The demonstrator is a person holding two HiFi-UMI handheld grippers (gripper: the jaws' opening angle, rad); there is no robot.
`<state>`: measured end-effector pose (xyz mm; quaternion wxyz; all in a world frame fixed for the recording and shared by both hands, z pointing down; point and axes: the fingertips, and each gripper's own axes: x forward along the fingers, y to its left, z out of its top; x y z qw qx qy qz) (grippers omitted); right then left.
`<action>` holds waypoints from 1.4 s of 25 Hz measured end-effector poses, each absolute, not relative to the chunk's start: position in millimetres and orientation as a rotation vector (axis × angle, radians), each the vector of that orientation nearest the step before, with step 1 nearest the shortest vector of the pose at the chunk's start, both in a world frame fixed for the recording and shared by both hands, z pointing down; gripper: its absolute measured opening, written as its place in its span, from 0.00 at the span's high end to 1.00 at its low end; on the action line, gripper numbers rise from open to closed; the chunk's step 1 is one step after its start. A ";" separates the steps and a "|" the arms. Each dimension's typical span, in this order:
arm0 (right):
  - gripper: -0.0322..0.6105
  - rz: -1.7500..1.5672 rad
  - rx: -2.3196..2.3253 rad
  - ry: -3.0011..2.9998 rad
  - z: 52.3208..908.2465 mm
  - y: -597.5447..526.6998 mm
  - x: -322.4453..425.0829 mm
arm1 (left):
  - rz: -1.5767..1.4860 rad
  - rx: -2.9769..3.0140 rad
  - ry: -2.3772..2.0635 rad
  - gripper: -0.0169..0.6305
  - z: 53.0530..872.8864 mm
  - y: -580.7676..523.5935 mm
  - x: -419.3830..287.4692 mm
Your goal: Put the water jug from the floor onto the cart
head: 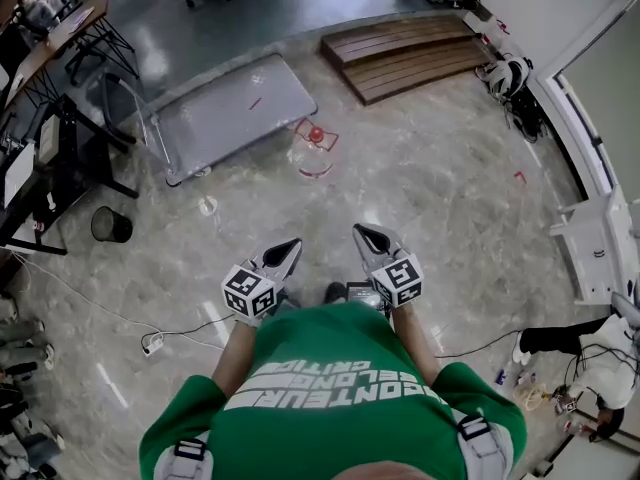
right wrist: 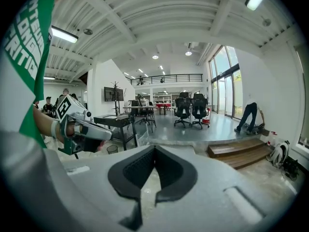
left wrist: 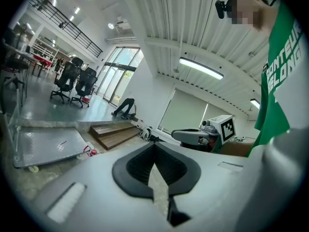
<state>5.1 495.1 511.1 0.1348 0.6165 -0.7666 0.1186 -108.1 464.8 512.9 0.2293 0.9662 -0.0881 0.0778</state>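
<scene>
The water jug point(head: 313, 151), clear with a red cap, stands on the marble floor just right of the grey flat cart point(head: 235, 108). Both are well ahead of me. My left gripper point(head: 291, 245) and right gripper point(head: 362, 232) are held side by side in front of my chest, pointing toward the jug, both shut with nothing between the jaws. In the left gripper view the cart point(left wrist: 46, 146) lies low at the left with the jug's red cap point(left wrist: 91, 151) beside it, and the right gripper point(left wrist: 193, 135) shows beyond the closed left gripper point(left wrist: 154, 148). The right gripper view shows the closed right gripper point(right wrist: 154, 150) and the left gripper point(right wrist: 84, 128) alongside.
Wooden steps point(head: 410, 53) lie beyond the jug to the right. Black desks point(head: 40, 138) and a round waste bin point(head: 110, 225) line the left side. A power strip with a cable point(head: 152, 344) lies on the floor at my left. A person point(head: 590, 353) crouches at the lower right.
</scene>
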 end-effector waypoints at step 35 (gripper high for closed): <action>0.96 0.421 1.608 -2.212 545.0 410.6 -85.8 | 0.194 2.586 -0.372 0.95 536.0 378.7 -207.8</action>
